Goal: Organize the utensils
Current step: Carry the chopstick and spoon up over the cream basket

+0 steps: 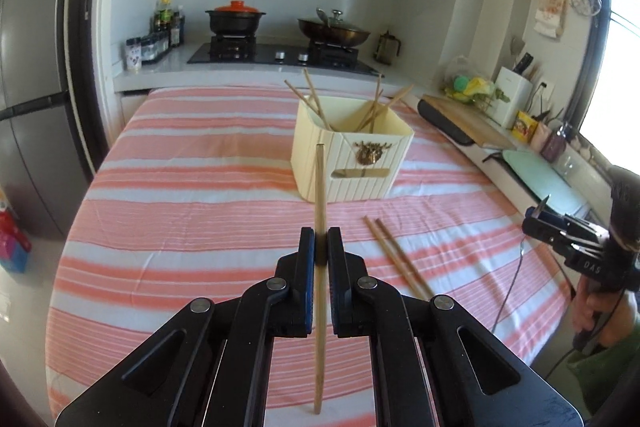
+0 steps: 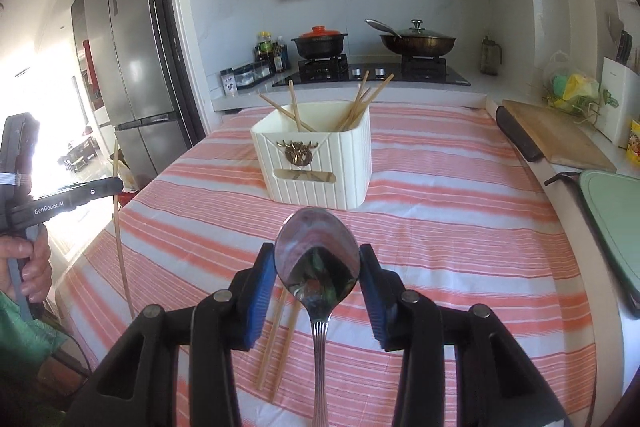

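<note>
My left gripper (image 1: 320, 245) is clenched on a single pale wooden chopstick (image 1: 319, 195), which stands nearly upright between the dark pads, its top end rising well above the jaws and its lower end running down past them. Straight ahead of those jaws sits the cream ribbed square utensil holder with a brass ornament on its front (image 1: 352, 159), already holding several wooden chopsticks that lean out of its open top. Just to the right of the left jaws, a pair of wooden chopsticks (image 1: 396, 259) lies side by side on the pink-and-white striped cloth (image 1: 180, 187). My right gripper (image 2: 318, 267) grasps a shiny metal spoon (image 2: 318, 255); the blue pads press on both edges of the bowl, which faces me, and the handle hangs down below the jaws. Beyond the right jaws I see the same holder, near and slightly left of centre. Below and left of the right jaws the loose pair shows again on the cloth. Both held pieces are clear of the cloth.
</note>
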A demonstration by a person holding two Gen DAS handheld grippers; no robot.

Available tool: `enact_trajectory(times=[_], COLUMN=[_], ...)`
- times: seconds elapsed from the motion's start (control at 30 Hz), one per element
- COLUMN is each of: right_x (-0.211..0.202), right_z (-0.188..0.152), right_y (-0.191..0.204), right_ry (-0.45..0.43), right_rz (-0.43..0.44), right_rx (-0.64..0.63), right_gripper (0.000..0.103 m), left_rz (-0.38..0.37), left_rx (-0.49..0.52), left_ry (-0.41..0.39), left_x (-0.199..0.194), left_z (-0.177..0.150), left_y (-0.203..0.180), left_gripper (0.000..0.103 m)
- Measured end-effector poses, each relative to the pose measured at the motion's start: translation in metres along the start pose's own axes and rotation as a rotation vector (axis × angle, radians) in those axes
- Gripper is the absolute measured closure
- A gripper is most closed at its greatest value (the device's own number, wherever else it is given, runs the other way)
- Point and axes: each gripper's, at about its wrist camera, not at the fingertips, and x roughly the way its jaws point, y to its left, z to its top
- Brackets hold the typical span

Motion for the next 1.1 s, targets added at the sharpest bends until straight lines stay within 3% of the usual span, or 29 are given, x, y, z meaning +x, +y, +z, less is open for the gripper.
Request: enact_trajectory(times=[0.3, 0.6, 0.83, 1.1], right_x=[-0.014, -0.027, -0.030, -0.027], right_z=[0.001, 0.009, 0.024, 0.064], right_y=[-0.005, -0.011, -0.015, -0.013], right_ry=[-0.041, -0.071, -0.084, -0.088], right_rz=[-0.024, -0.038, -0.044, -0.036], right_rx=[0.035, 0.044, 0.044, -0.035], right_gripper=[0.061, 0.061, 0.061, 0.061], left_rz=[-0.021, -0.024, -0.040, -0.075], left_rx=[-0.014, -0.018, -0.025, -0.021], left_ry=[-0.043, -0.036, -0.044, -0.066], left_x=[-0.014, -0.011, -0.013, -0.017], left_z=[0.001, 0.003, 0.009, 0.043], left_y=[-0.004, -0.006, -0.007, -0.008], left_gripper=[0.098, 0.098, 0.098, 0.098])
